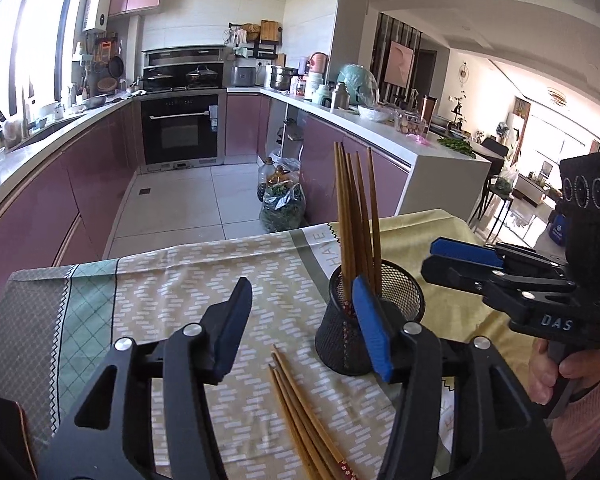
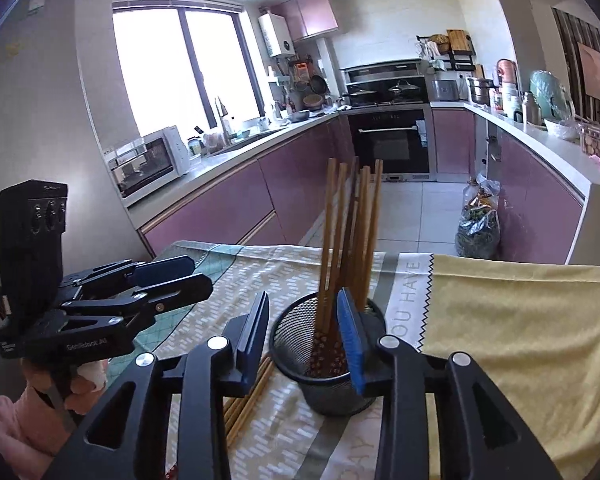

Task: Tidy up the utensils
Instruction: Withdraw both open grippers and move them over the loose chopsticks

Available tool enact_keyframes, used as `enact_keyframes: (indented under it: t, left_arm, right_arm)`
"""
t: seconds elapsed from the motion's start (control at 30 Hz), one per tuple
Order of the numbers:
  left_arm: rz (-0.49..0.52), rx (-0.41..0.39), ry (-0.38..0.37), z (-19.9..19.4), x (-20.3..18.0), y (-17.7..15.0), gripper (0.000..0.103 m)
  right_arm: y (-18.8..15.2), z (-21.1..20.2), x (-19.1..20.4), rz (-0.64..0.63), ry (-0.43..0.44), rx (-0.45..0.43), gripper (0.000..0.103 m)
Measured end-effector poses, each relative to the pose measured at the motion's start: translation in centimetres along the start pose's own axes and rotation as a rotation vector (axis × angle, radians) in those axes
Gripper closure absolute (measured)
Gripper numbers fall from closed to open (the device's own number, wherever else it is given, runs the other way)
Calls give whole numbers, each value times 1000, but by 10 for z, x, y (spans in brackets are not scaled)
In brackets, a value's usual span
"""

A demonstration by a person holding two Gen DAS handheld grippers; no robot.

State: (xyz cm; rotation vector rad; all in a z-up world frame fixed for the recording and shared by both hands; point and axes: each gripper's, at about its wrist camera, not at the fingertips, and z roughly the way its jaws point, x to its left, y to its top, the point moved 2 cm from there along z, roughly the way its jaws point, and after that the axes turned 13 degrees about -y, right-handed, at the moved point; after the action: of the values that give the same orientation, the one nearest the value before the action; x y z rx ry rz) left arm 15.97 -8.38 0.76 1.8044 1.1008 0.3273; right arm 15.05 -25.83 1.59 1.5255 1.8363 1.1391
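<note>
A black mesh cup [image 1: 370, 322] stands on the patterned tablecloth [image 1: 188, 280] and holds several brown chopsticks [image 1: 356, 208] upright. More chopsticks [image 1: 304, 416] lie flat on the cloth left of the cup. My left gripper [image 1: 304, 328] is open and empty above the loose chopsticks. In the right wrist view my right gripper [image 2: 306, 336] is open and empty, hovering over the near rim of the cup [image 2: 328, 360], with the upright chopsticks [image 2: 348, 240] just beyond. The loose chopsticks [image 2: 248, 396] lie partly hidden under its left finger. Each gripper shows in the other's view, the right one [image 1: 460, 260] and the left one [image 2: 172, 276].
The table ends just beyond the cup, with the kitchen floor [image 1: 188, 200] behind. Purple cabinets [image 1: 60, 192] and an oven [image 1: 182, 128] line the walls. Bags and bottles [image 1: 280, 196] stand on the floor by the counter [image 1: 400, 140].
</note>
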Motion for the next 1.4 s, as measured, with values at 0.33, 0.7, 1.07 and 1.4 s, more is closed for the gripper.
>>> enact_keyframes:
  t: [0.33, 0.7, 1.07, 1.4]
  left_arm:
    - [-39, 40, 129, -20, 26, -62, 21]
    - [-23, 128, 238, -11, 31, -107, 10]
    - [-29, 189, 258, -3, 31, -129, 10]
    - [-34, 194, 248, -8, 33, -133, 10]
  right_arm:
    - [-52, 25, 38, -30, 59, 133, 60]
    - [-96, 52, 51, -26, 0, 261, 57]
    - [-109, 54, 61, -64, -35, 277, 57]
    - [-114, 58, 67, -100, -64, 300, 58]
